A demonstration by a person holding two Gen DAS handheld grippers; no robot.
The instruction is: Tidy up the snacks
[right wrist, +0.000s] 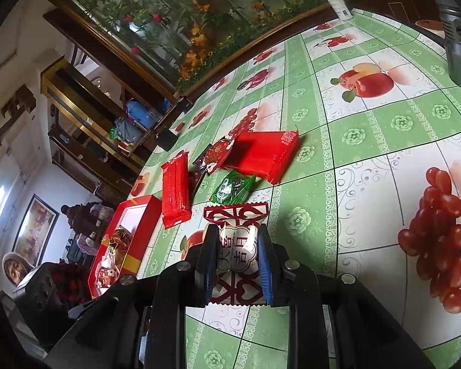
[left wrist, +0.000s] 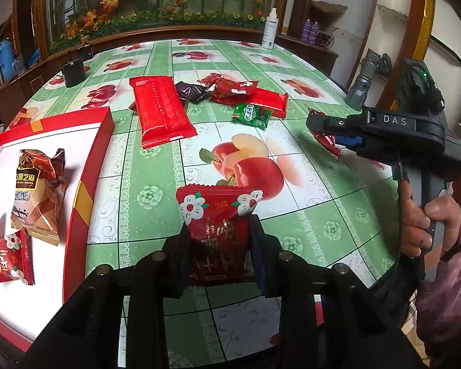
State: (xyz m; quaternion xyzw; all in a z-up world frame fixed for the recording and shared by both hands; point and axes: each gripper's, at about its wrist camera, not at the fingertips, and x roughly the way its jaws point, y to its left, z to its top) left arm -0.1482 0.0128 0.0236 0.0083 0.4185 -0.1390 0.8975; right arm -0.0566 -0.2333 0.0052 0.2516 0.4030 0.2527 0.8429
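Note:
My left gripper (left wrist: 219,233) is shut on a red flower-printed snack packet (left wrist: 218,215), held above the table just right of the red box (left wrist: 80,196). The box holds a brown sesame packet (left wrist: 38,190) and a red flower packet (left wrist: 6,258). My right gripper (right wrist: 235,246) is shut on a white and dark-red candy (right wrist: 236,249); it also shows in the left wrist view (left wrist: 315,123) at the right. Loose on the table lie a large red pack (left wrist: 161,110), a green candy (left wrist: 252,113), a second red pack (left wrist: 269,100) and several small dark and red packets (left wrist: 212,87).
A fruit-print green tablecloth (left wrist: 292,215) covers the table. A black cup (left wrist: 73,72) stands at the back left, a white spray bottle (left wrist: 269,29) at the back, a grey flashlight (left wrist: 362,83) at the right edge. A plant display runs behind the table.

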